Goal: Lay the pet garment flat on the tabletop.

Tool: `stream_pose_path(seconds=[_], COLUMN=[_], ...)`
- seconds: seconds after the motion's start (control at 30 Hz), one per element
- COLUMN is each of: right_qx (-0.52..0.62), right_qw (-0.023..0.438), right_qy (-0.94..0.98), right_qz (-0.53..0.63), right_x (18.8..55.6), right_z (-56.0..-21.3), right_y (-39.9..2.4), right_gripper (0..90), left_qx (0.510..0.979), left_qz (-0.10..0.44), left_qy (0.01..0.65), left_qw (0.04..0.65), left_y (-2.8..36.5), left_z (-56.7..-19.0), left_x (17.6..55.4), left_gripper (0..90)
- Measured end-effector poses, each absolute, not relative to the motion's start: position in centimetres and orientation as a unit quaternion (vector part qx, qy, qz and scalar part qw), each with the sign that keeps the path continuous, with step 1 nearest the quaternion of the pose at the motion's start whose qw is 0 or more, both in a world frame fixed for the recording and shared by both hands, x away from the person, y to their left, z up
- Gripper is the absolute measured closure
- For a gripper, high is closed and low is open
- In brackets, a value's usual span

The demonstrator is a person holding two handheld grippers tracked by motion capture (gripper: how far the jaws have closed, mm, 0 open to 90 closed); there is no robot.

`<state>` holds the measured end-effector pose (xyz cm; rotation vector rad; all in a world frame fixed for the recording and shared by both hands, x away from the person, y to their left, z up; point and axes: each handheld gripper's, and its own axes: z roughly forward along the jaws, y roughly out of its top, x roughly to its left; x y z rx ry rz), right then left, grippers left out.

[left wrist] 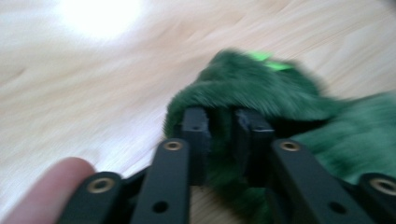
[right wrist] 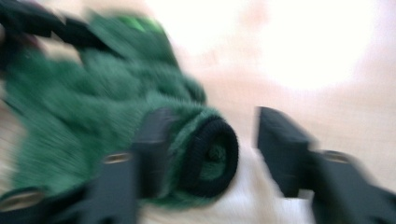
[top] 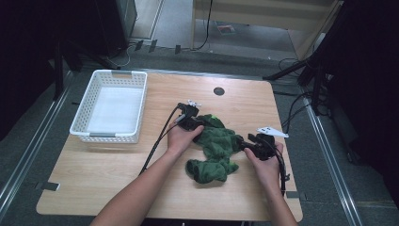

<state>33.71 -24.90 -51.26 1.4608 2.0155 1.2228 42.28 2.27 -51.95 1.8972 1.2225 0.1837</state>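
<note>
Nearest the person, the rolled lower end of the green fleece garment [top: 214, 150] lies bunched on the wooden surface [top: 108, 165]. The right gripper [top: 248, 144] sits at its right edge; in the right gripper view its jaws stand apart around a dark-edged cuff [right wrist: 212, 156], one jaw against the fabric, the other clear, though blur makes contact hard to judge, so it looks set to take hold there. Farther on, the left gripper [top: 192, 123] is clamped on a fold of fleece [left wrist: 224, 140], probably pinning that end so the cloth can be pulled straight. Beyond, well apart at the left, waits a white basket [top: 82, 123].
</note>
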Motion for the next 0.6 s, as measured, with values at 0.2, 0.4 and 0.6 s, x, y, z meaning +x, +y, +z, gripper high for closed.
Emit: stream_pose_path(seconds=[0.2, 0.4, 0.6], right_qx=[0.453, 0.462, 0.448], right_qw=[0.196, 0.179, 0.136], right_qy=[0.707, 0.760, 0.795], right_qz=[0.507, 0.422, 0.387], right_x=[31.1, 32.7, 33.1], right_z=[-47.5, -50.8, -53.6], right_y=[-21.8, -16.9, -15.3], right_gripper=[61.0, 70.6, 71.5], left_qx=[0.752, 0.782, 0.796], left_qz=[0.069, 0.035, 0.016], left_qy=[0.477, 0.469, 0.472], left_qw=[0.449, 0.409, 0.379], left_y=[1.7, 0.2, -1.2], left_z=[-50.5, -51.3, -51.8], left_x=[42.4, 43.2, 44.9], left_gripper=[73.3, 79.8, 79.0])
